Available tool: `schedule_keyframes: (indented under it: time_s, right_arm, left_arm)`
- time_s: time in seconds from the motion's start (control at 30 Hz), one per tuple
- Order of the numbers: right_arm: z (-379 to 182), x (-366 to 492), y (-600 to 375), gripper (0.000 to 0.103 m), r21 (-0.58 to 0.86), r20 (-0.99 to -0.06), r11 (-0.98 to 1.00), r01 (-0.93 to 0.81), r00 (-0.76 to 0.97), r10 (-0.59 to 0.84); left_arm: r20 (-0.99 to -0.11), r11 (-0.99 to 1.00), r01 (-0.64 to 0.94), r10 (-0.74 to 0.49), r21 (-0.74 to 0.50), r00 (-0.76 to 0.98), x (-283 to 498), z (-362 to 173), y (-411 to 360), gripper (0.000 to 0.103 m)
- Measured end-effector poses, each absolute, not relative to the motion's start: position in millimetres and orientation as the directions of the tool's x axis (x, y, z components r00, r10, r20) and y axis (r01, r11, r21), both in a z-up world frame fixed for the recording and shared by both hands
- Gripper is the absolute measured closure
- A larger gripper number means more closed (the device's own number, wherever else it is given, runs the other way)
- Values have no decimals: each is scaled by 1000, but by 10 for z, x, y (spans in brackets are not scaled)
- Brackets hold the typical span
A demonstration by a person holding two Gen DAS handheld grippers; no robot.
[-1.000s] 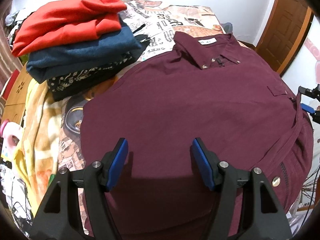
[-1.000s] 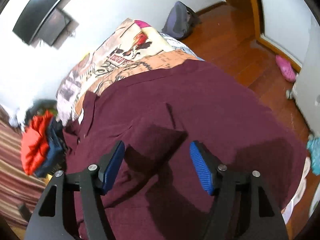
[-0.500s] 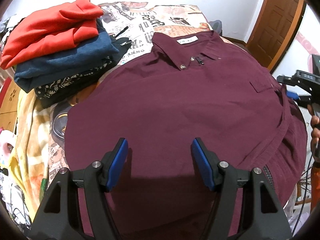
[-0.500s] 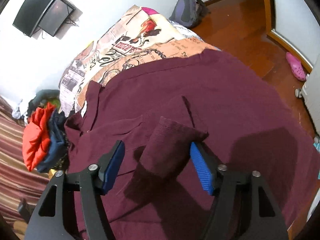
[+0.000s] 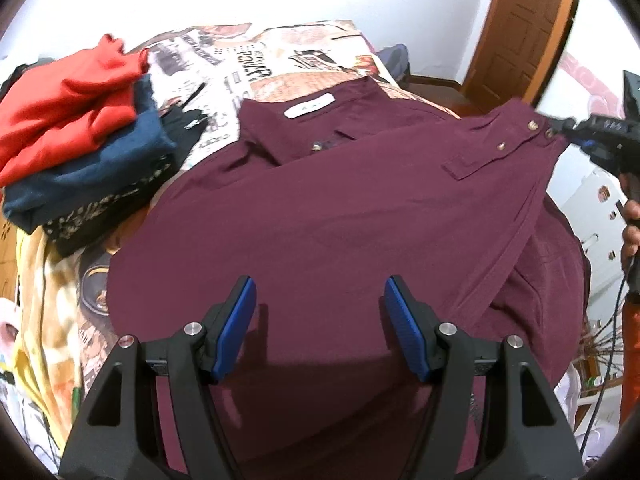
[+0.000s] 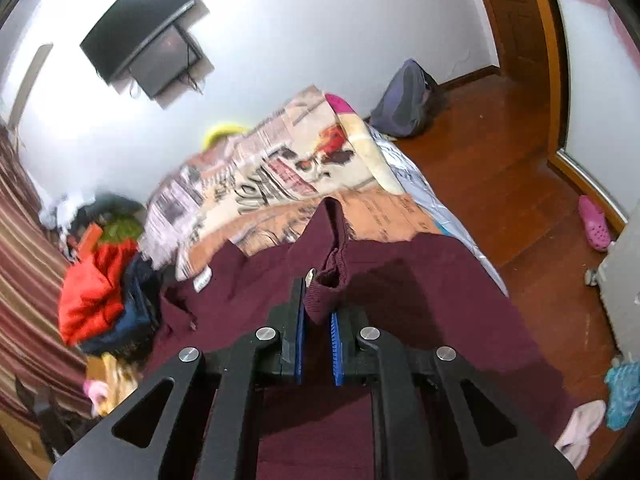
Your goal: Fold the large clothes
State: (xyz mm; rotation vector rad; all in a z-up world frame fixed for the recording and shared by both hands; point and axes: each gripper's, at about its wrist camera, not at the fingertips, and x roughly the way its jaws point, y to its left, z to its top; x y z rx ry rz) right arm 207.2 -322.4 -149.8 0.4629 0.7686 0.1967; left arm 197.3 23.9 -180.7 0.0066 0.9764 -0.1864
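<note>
Beyond the maroon shirt [image 5: 328, 216], bedspread [image 5: 256, 68] print reads "POWER"; right gripper [image 6: 317, 326] pinches the shirt's cuff [image 6: 326, 292], left gripper [image 5: 320, 320] hovers wide open above its hem.

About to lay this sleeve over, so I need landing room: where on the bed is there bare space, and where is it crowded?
Free: the printed bedspread beyond the shirt collar, up to the wall. The maroon shirt covers the near bed. Crowded: the folded stack on the left. The right gripper holds the cuff; the left gripper is open.
</note>
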Motion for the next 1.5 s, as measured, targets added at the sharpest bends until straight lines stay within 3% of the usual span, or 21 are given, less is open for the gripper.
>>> schedule_keyframes:
  time_s: [0.17, 0.3, 0.5, 0.67, 0.77, 0.9, 1.03, 1.3, 1.5]
  right_arm:
    - [-1949, 2105, -3175, 93, 349, -745, 936, 36, 617, 254]
    - [-2188, 2080, -3245, 91, 342, -782, 938, 52, 569, 254]
    - [-2087, 2026, -3303, 82, 335, -801, 941, 54, 541, 254]
    - [-1862, 1889, -3408, 75, 260, -800, 962, 82, 577, 167]
    - [-1719, 1751, -3584, 68, 279, -775, 955, 101, 611, 162]
    - [-1615, 1584, -3784, 51, 283, -749, 945, 162, 653, 113]
    - [-1666, 1418, -3935, 36, 304, -746, 930, 205, 659, 99]
    - [-2264, 1211, -4170, 37, 379, -824, 867, 323, 544, 157]
    - [-2589, 1161, -4303, 36, 504, -807, 780, 370, 523, 274]
  left_arm:
    - [-845, 981, 188, -142, -50, 515, 1958, -1931, 107, 37]
    - [-852, 980, 197, -132, -34, 507, 1908, -1977, 69, 37]
    - [-840, 984, 173, -133, -48, 526, 1897, -1879, 130, 37]
    - [-811, 987, 154, -128, -47, 570, 1914, -1688, 181, 37]
    - [-788, 989, 144, -120, -40, 604, 1925, -1541, 216, 37]
    - [-751, 991, 130, -100, -20, 652, 1902, -1352, 259, 37]
    - [-725, 992, 125, -106, -29, 680, 1882, -1285, 271, 31]
    - [-758, 991, 128, -119, -48, 641, 1950, -1453, 181, 30]
    - [-770, 990, 122, -128, -66, 624, 1979, -1526, 132, 30]
